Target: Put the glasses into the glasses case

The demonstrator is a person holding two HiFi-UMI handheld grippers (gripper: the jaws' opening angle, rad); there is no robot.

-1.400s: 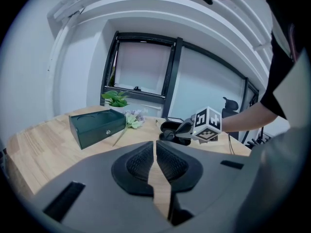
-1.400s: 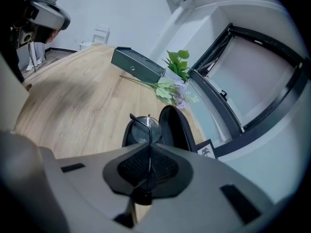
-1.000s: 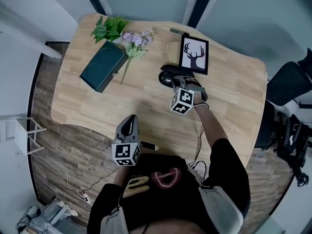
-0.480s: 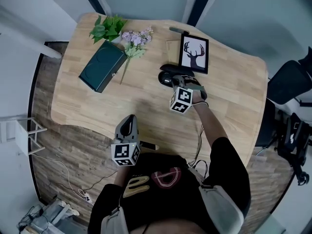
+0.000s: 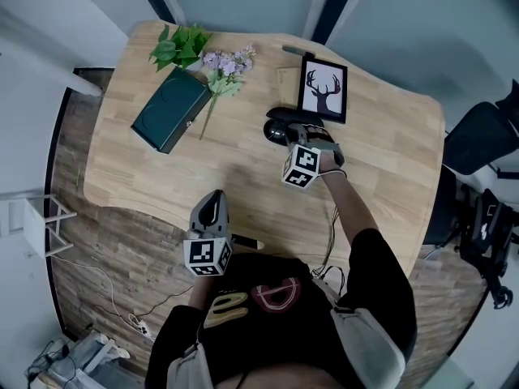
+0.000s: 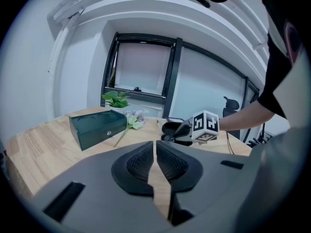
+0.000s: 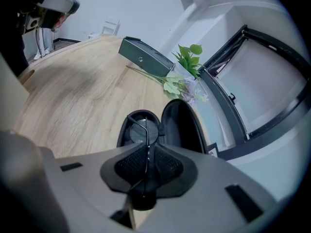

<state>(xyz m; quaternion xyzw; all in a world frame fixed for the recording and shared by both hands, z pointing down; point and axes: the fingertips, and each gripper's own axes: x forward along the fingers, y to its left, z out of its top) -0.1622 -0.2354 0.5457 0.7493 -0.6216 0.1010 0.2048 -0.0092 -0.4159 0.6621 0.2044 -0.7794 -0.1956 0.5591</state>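
A black glasses case (image 7: pixel 182 123) lies open on the wooden table (image 5: pixel 162 177), its lid tipped back; the head view shows the case (image 5: pixel 278 128) in front of a picture frame. The glasses (image 7: pixel 144 130) rest with a lens inside the case's lower half. One thin arm of the glasses runs back between my right gripper's (image 7: pixel 149 152) jaws, which are opening and stand a little apart. My right gripper (image 5: pixel 293 136) hovers right at the case. My left gripper (image 5: pixel 214 201) stays at the table's near edge, shut and with nothing in it (image 6: pixel 155 152).
A dark green box (image 5: pixel 171 109) lies at the back left beside a sprig of flowers (image 5: pixel 223 71) and green leaves. A framed deer picture (image 5: pixel 324 90) stands just behind the case. A black chair (image 5: pixel 478 136) is off the table's right side.
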